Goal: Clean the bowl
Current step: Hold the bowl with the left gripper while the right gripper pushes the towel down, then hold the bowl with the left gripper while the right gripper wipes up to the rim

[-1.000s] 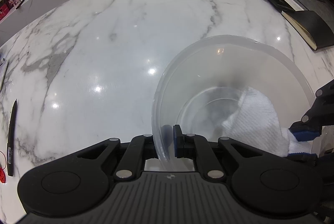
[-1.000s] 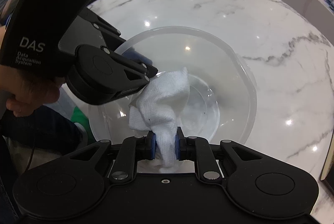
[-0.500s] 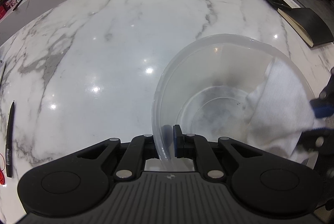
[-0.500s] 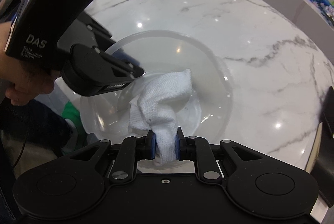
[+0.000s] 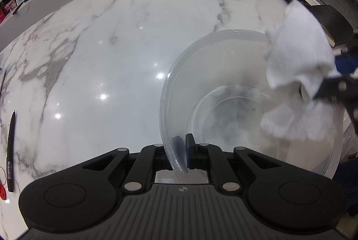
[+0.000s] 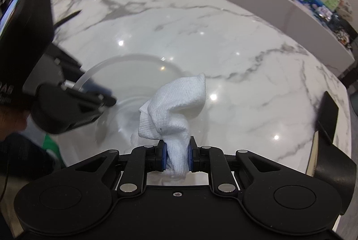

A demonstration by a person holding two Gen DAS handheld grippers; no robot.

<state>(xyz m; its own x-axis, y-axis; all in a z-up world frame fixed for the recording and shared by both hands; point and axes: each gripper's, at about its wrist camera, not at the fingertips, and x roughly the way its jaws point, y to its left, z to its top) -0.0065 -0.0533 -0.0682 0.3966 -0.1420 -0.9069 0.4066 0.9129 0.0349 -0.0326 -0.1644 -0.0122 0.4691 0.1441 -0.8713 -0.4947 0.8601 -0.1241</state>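
The translucent round plastic bowl (image 5: 235, 92) sits on the glossy white marble countertop (image 5: 111, 50), at its near edge, held steady by the left gripper (image 5: 182, 150), whose jaws are clenched on the bowl's rim, one pad inside the wall and one outside. The right gripper (image 6: 176, 156) pinches a crumpled white cloth (image 6: 176, 106) tightly between its blue pads. This looks like the wiping step, caught between strokes: the cloth hangs over the bowl's far side, apparently lifted clear of the floor rather than pressed to it. A few dark specks (image 5: 254, 109) show on the bowl's bottom, so I'd say the job isn't finished; the next move calls for bringing the cloth back down onto that floor and sweeping over the specks while the left grip keeps the bowl from sliding.

A second ago the cloth lay deep inside the bowl against its base. Since then it has swung up and out toward the rim, while the left gripper and the bowl have not budged.
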